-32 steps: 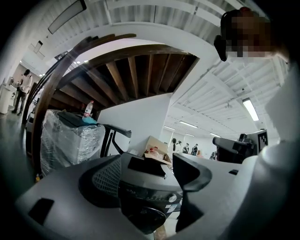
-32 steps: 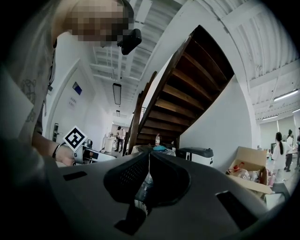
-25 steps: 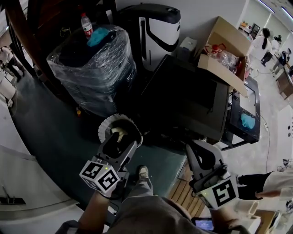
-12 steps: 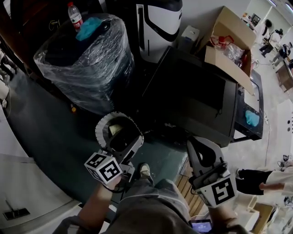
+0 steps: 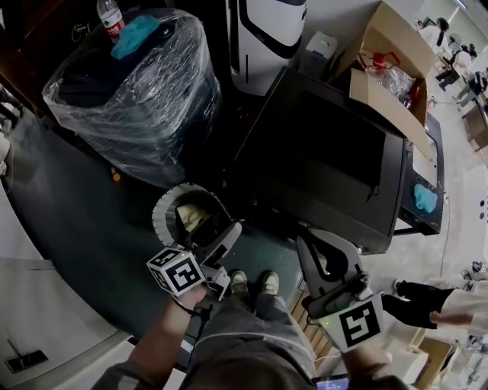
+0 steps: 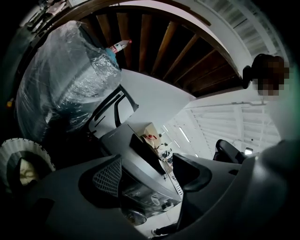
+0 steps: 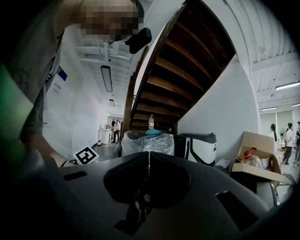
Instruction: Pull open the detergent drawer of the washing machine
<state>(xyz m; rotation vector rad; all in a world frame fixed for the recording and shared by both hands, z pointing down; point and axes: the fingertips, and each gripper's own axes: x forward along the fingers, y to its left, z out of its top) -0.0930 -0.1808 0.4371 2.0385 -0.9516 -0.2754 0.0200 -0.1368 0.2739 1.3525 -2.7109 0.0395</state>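
The washing machine (image 5: 320, 152) is the dark box seen from above at centre right. Its front is hidden in the head view, and I cannot pick out the detergent drawer. My left gripper (image 5: 221, 234) hangs open before the machine's left corner with nothing between its jaws. In the left gripper view the machine's front panel (image 6: 149, 191) and round door show between the spread jaws of the left gripper (image 6: 147, 176), some way off. My right gripper (image 5: 309, 245) is in front of the machine, not touching it. The right gripper (image 7: 149, 157) has its jaws closed together, empty.
A white ribbed basket (image 5: 162, 209) stands just left of the left gripper. A plastic-wrapped bulky item (image 5: 130, 91) carries a water bottle (image 5: 109, 17). A cardboard box (image 5: 389, 87) sits on the machine's far side. My shoes (image 5: 252, 282) are below; another person's leg (image 5: 427, 301) is at right.
Both grippers have sunk lower in front of the machine, and the left one has rolled. The view has tilted further down. Neither gripper's jaws have changed.
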